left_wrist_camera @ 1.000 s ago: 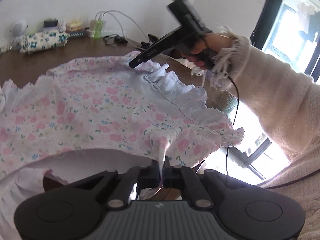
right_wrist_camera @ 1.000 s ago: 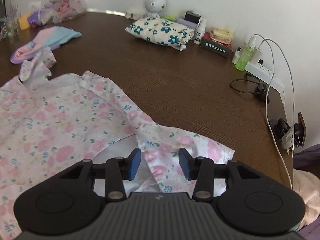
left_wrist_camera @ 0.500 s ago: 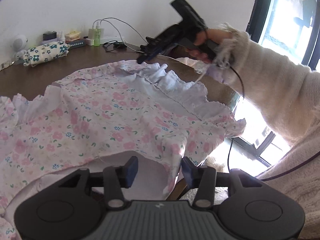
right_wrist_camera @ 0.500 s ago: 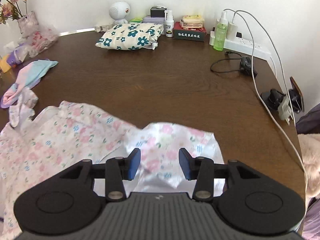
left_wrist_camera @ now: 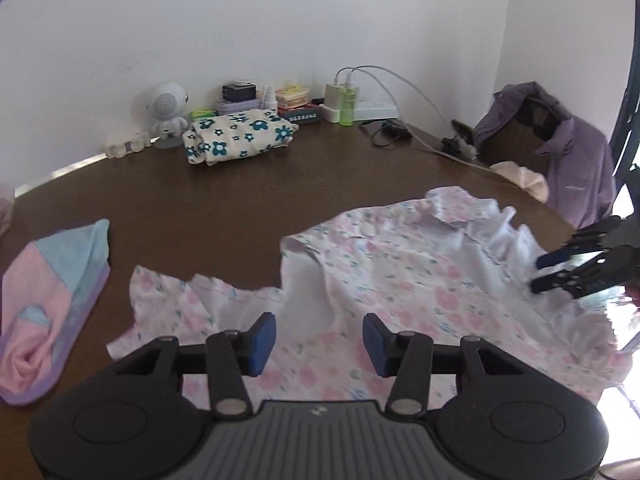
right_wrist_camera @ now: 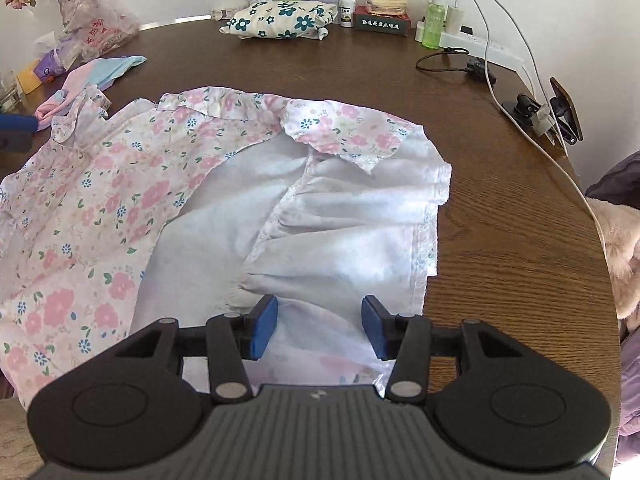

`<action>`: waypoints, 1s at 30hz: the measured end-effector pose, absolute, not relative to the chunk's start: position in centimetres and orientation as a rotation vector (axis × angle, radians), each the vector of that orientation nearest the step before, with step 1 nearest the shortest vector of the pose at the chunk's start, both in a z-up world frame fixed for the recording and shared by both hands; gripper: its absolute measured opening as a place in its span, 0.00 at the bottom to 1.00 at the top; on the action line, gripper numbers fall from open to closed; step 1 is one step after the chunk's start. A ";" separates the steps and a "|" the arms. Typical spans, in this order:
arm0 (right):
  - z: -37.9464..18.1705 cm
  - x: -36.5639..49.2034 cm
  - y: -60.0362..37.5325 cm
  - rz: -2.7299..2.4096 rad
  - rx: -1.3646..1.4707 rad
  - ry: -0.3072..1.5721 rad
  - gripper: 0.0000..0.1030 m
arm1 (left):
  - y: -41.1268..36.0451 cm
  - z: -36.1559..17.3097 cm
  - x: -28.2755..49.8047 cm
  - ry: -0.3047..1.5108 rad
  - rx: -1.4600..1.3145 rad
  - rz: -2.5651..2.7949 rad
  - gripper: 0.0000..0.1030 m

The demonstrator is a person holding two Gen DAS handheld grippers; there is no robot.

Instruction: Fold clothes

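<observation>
A pink floral garment (left_wrist_camera: 420,292) with a white ruffled hem lies spread on the brown table (left_wrist_camera: 224,200). In the right wrist view the same garment (right_wrist_camera: 132,200) shows its white inner side (right_wrist_camera: 336,232) turned up on the right. My left gripper (left_wrist_camera: 319,338) hovers open over the garment's near edge, holding nothing. My right gripper (right_wrist_camera: 319,330) is open above the white part, nothing between its fingers. The right gripper (left_wrist_camera: 560,270) also shows at the right edge of the left wrist view, near the ruffle.
A folded teal-flowered cloth (right_wrist_camera: 280,20), a white robot-shaped speaker (left_wrist_camera: 166,108), boxes, a green bottle (right_wrist_camera: 432,24) and a power strip with cables (right_wrist_camera: 484,44) line the far edge. A pink and blue cloth (left_wrist_camera: 52,300) lies at left. A purple jacket (left_wrist_camera: 560,152) hangs at right.
The left gripper let go of the garment's edge and opened. Both grippers drew back, and the garment now lies flatter on the table with its right part folded over.
</observation>
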State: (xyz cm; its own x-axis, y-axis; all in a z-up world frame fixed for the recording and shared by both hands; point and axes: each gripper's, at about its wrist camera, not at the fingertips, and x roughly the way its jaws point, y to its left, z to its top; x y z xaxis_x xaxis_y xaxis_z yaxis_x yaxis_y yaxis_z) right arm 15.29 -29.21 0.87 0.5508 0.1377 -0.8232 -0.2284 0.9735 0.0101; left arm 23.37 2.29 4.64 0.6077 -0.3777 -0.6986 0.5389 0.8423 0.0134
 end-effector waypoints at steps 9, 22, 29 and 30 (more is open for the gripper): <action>0.6 17.0 -29.3 0.233 -0.116 0.951 0.49 | -0.7 -0.4 31.0 0.854 0.345 -0.481 0.09; 2.3 18.5 -29.3 0.307 -0.048 0.921 0.44 | 2.8 -0.4 32.6 0.785 0.299 -0.294 0.14; 2.0 14.9 -27.4 0.641 0.171 1.083 0.44 | 2.8 -0.6 32.8 0.793 0.287 -0.291 0.13; 1.6 14.9 -27.2 0.653 0.178 1.106 0.44 | 2.8 -0.6 32.8 0.793 0.288 -0.289 0.12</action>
State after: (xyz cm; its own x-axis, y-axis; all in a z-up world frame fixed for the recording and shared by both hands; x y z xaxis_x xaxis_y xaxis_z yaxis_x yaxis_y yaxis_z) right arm 14.88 -27.21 1.56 0.2848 0.5704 -0.7704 -0.3994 0.8012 0.4456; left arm 32.81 2.80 -0.64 0.6667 -0.1453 -0.7310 0.3589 0.9222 0.1441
